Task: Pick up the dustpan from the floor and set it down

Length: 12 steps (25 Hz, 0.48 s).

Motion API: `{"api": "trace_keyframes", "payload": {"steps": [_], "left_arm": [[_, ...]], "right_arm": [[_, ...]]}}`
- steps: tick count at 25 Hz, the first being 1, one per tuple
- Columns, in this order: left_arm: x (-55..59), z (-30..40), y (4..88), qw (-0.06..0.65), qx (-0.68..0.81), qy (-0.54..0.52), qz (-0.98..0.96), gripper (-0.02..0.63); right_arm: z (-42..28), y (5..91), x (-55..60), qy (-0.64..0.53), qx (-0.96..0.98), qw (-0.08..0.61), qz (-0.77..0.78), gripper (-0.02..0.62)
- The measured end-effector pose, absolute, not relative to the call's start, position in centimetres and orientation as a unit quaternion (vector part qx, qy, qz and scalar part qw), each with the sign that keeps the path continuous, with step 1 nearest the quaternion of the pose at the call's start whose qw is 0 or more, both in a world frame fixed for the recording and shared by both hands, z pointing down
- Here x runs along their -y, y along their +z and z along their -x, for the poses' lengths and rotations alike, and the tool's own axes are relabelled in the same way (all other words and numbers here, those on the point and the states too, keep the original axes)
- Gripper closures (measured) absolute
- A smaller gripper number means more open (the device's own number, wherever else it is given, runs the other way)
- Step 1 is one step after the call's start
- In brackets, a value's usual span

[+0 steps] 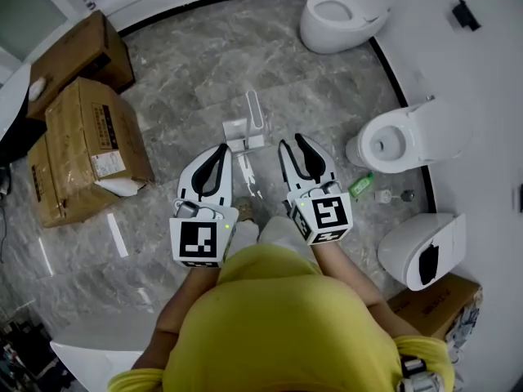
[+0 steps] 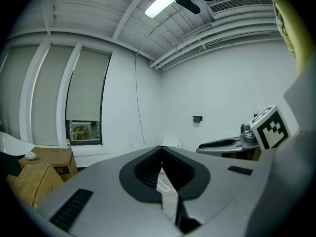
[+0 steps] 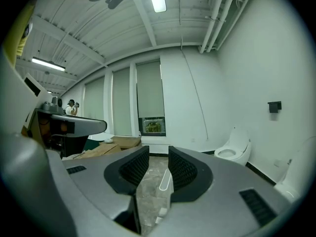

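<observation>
A white dustpan (image 1: 244,131) with an upright handle stands on the grey marble floor, just ahead of both grippers. My left gripper (image 1: 221,149) is at its near left, with its fingertips together and nothing between them. My right gripper (image 1: 292,141) is at its near right, with its jaws apart and empty. In the right gripper view the dustpan's handle (image 3: 165,181) shows on the floor beyond the gap of the right gripper (image 3: 158,149). In the left gripper view the left gripper (image 2: 161,148) has its tips meeting, and the dustpan handle (image 2: 163,185) shows below them.
Cardboard boxes (image 1: 90,137) are stacked at the left. White toilets stand at the far right (image 1: 335,15), the right (image 1: 400,141) and the near right (image 1: 421,247). A green bottle (image 1: 360,185) and small bits lie by the middle toilet. Another box (image 1: 437,300) sits at the lower right.
</observation>
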State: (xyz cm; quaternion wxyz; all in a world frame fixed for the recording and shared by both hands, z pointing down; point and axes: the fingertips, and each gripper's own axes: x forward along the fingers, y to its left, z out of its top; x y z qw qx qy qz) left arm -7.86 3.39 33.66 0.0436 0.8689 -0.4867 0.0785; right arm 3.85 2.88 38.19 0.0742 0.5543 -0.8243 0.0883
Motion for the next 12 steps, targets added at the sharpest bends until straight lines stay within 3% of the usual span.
{"api": "trace_keyframes", "payload": {"steps": [12], "left_arm": [[1.2, 7.0, 35.2, 0.053, 0.481, 0.089, -0.871, 0.606]], "right_arm": [[-3.3, 41.3, 2.2, 0.097, 0.839, 0.108, -0.524, 0.457]]}}
